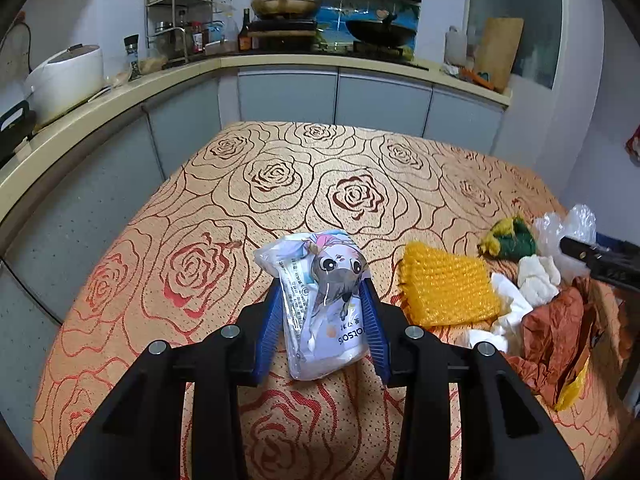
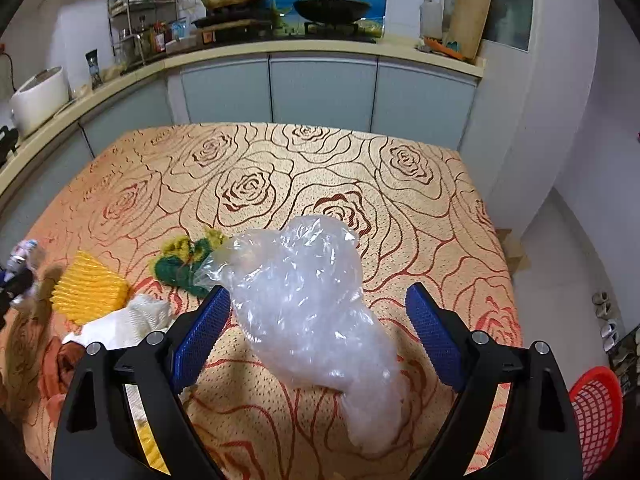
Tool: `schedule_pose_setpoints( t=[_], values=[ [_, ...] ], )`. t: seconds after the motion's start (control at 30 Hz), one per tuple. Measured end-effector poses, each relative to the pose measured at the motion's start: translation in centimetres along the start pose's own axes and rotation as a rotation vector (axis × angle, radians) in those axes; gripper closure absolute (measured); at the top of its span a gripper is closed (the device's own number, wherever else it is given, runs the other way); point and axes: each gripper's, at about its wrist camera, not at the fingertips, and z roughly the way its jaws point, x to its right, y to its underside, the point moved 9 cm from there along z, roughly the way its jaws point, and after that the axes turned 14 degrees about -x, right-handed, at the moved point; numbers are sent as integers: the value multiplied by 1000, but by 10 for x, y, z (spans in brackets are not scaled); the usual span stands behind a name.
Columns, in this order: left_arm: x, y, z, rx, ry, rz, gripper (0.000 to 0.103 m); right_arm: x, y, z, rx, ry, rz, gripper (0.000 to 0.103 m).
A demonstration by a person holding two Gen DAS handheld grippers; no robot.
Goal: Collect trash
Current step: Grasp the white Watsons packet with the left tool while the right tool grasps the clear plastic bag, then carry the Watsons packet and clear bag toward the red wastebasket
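Two tongs work at once: your left gripper [image 1: 322, 300] is clenched on the printed packet [image 1: 324, 304] so it lifts clear, while your right gripper [image 2: 316, 308] stands released, straddling the clear plastic bag [image 2: 308, 300] ready to close.

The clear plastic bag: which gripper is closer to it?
Right. The right gripper straddles the clear bag, jaws open. The left gripper is off to its left, clamping a printed packet.
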Motion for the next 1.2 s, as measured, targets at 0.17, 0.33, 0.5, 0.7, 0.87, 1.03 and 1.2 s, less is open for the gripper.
schedule_pose_setpoints(
  t=[0.17,0.33,0.5,0.7,0.87,1.03,1.2],
  values=[
    [0,-1,-1,2,-2,-1,66,2,6,10,-28,-3,8,40],
    [1,-3,-5,18,3,-1,66,5,9,5,-26,-6,15,52],
    [7,-4,-12,33,-5,16,66,8,18,-8,-11,-24,49,57],
    [16,-5,-23,55,-4,29,66,11,27,-40,45,-28,80,57],
    [22,-4,-36,80,-10,38,66,13,32,-69,100,-27,94,57],
    [26,-9,-53,116,-10,36,66,16,37,-96,154,-35,124,57],
    [35,-12,-71,154,-10,47,66,22,44,-116,194,-31,145,57]
  ],
)
